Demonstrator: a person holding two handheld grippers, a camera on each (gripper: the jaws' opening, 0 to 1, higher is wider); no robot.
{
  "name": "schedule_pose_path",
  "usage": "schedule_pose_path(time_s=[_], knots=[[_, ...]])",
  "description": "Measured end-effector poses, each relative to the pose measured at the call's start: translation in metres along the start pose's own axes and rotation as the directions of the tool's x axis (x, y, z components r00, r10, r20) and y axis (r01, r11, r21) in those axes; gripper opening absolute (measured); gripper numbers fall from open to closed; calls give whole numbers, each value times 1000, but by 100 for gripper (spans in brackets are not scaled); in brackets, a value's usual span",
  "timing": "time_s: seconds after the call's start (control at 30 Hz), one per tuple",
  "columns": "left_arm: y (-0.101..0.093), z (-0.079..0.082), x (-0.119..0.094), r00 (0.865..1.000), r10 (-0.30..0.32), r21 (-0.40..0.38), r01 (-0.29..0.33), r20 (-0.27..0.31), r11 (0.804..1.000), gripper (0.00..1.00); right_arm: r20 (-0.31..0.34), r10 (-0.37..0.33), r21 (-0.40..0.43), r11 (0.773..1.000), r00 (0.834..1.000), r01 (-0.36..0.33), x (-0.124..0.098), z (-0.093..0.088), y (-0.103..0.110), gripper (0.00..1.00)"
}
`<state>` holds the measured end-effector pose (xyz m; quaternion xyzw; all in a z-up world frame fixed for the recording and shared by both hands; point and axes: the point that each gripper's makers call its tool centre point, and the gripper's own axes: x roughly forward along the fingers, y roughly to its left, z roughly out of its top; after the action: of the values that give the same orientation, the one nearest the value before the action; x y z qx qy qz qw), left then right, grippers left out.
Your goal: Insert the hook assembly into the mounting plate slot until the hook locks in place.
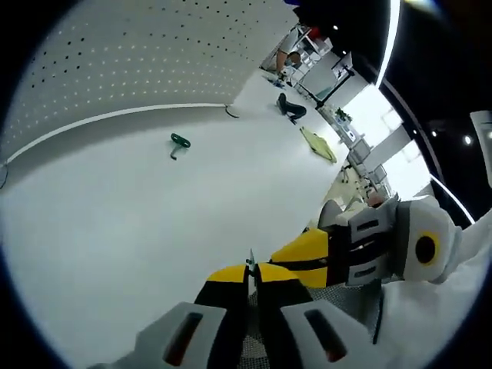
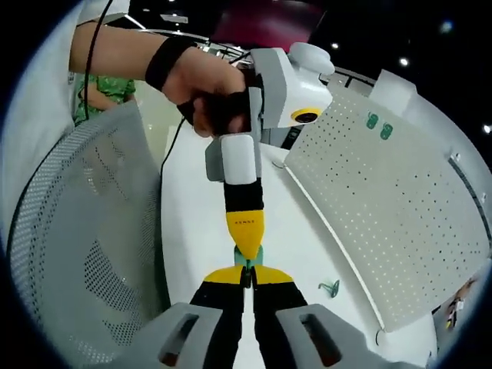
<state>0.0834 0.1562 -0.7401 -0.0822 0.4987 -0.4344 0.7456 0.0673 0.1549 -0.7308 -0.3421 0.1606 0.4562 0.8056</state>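
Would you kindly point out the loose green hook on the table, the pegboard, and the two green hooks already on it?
loose green hook (image 1: pixel 179 143), left gripper view, its bent shank.
pegboard (image 2: pixel 384 207), right gripper view, bare perforated face.
mounted green hooks (image 2: pixel 379 125), right gripper view, between the pair.

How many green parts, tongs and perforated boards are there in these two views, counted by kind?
Green parts: 4 (2 hung on the board, 1 loose part, 1 held part)
Tongs: 2 (left tongs, right tongs)
Perforated board: 1
Total: 7
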Motion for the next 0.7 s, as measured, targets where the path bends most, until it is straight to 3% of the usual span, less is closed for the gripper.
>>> schedule_pose_path(time_s=[0.27,0.53,0.63,0.7], knots=[[-9,0,0,999,-42,-11,42,-2,999,3,-31,7,6,1000,1000,-7,0,-7,1,2],[-10,-3,2,1000,-28,-9,28,-12,1000,3,-37,15,-19,1000,999,-16,0,-9,4,1],[-10,-2,2,1000,-23,8,23,-4,1000,3,-39,13,26,1000,999,-12,-1,-9,2,0],[-11,-1,3,1000,-24,19,24,7,1000,4,-46,7,-3,1000,999,-7,-1,-10,1,0]])
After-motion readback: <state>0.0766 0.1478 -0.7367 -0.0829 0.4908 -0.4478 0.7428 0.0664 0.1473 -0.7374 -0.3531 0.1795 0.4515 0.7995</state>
